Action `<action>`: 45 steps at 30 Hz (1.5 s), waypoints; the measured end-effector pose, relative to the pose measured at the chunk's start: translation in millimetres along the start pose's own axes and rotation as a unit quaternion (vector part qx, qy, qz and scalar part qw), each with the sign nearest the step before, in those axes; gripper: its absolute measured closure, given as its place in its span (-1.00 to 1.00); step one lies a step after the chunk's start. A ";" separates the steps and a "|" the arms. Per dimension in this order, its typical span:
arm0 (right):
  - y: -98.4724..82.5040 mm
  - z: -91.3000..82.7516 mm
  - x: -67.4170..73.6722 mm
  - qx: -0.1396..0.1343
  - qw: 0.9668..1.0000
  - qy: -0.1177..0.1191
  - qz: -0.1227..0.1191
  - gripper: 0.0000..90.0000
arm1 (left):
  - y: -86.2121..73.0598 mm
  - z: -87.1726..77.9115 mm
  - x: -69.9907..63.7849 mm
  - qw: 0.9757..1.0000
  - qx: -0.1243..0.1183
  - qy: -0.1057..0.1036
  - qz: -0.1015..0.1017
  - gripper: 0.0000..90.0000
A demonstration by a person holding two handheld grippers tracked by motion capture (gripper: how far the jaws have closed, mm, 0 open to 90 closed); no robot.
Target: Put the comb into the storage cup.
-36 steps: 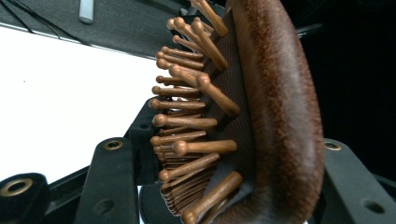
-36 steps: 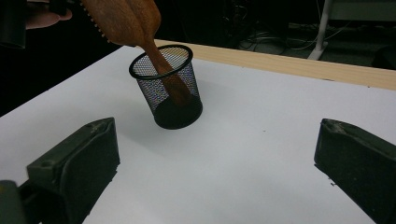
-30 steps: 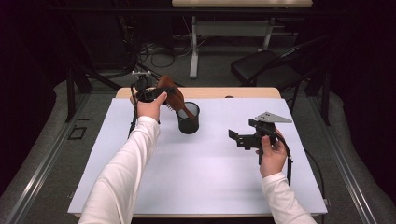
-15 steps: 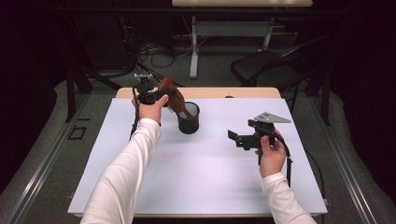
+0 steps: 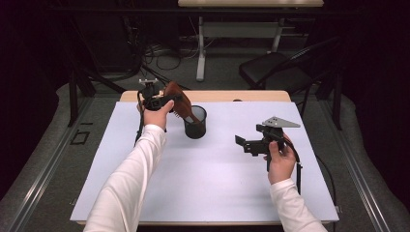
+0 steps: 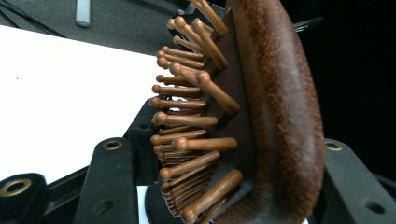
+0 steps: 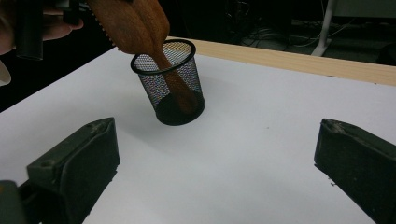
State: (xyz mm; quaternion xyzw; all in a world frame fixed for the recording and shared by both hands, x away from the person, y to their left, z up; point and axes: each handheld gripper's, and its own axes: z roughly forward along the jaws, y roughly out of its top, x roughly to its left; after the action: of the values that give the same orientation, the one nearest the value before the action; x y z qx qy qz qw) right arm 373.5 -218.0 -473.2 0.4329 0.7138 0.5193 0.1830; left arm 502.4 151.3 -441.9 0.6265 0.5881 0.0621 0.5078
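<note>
While the white table (image 5: 203, 193) spreads wide under both my tools, the work sits at its far left, where a black mesh cup (image 5: 195, 122) stands. My left gripper (image 5: 153, 101) has its jaws clamped on the head of a wooden hairbrush (image 5: 175, 94), one on the bristle side and one on the smooth back, and the handle leans down into the cup, its end near the bottom. I judge this the placing step: next I should ease the jaws apart so the brush rests against the rim without tipping the cup. My right gripper (image 5: 252, 143) hangs well apart, jaws wide, holding nothing
</note>
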 end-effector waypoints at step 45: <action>-2.0 1.7 -1.2 0.002 1.000 0.002 0.005 -1.00 | 0.1 -3.3 15.9 0.999 0.011 -0.004 -0.045 0.01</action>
State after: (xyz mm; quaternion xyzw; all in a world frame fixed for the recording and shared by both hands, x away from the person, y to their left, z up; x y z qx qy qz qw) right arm 374.5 -218.1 -475.9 0.4359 0.7128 0.5199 0.1777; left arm 505.0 165.9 -448.5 0.6053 0.6143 0.0308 0.5053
